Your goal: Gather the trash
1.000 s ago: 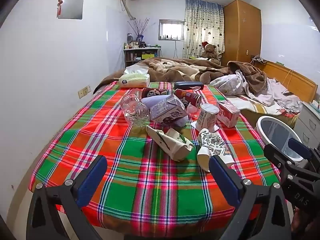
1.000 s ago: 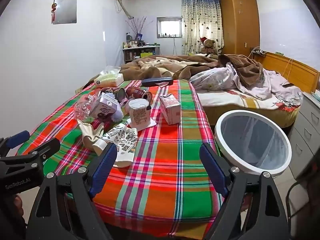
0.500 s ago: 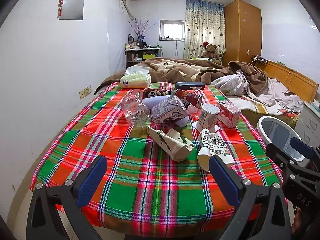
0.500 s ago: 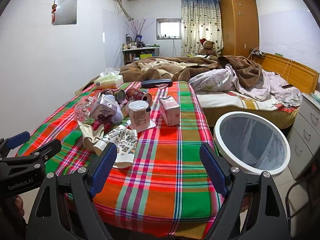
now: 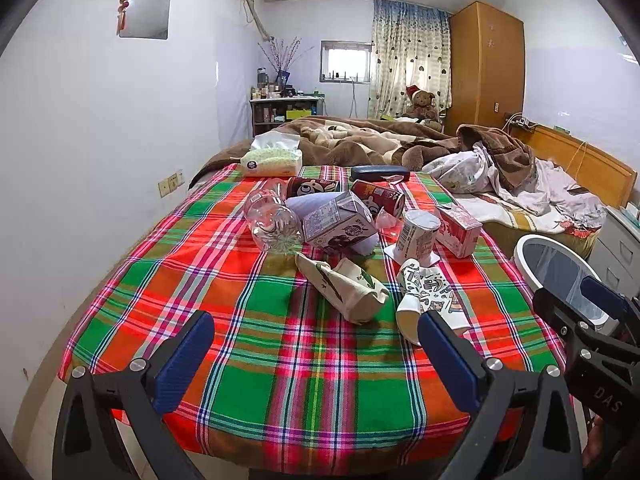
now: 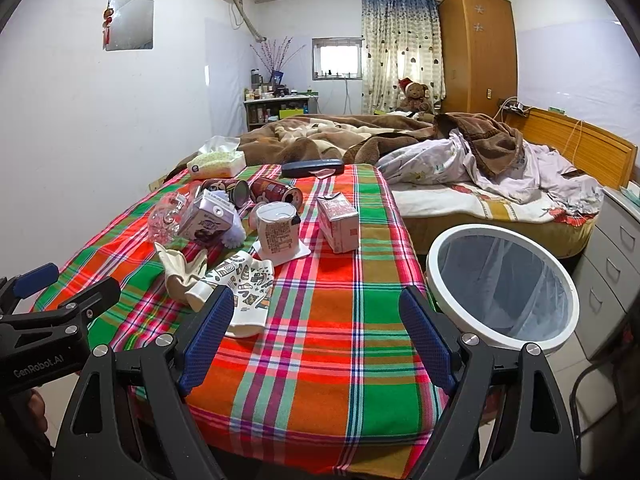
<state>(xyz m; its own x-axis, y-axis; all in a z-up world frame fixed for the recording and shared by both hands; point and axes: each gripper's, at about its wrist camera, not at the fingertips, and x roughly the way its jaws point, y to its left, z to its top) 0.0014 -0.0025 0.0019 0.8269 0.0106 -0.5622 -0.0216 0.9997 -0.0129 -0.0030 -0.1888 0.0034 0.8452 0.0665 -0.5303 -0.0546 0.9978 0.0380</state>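
Note:
Trash lies on a plaid-covered table (image 5: pixel 280 360): a clear plastic bottle (image 5: pixel 272 224), a purple milk carton (image 5: pixel 340 226), two cans (image 5: pixel 378 196), a paper cup (image 5: pixel 418 234), a pink carton (image 5: pixel 458 230) and two crushed paper cups (image 5: pixel 344 288) (image 5: pixel 424 296). A white-rimmed trash bin (image 6: pixel 504 284) stands right of the table. My left gripper (image 5: pixel 316 360) is open and empty above the near table edge. My right gripper (image 6: pixel 320 340) is open and empty above the near right part of the table (image 6: pixel 340 360).
A tissue box (image 5: pixel 272 158) and a dark case (image 5: pixel 380 172) lie at the table's far end. A bed with blankets (image 5: pixel 400 148) stands behind. A grey drawer unit (image 6: pixel 612 264) is right of the bin. A wall runs along the left.
Both grippers have drawn slightly back and up from the table; the view has shifted a little. Both stay open and empty.

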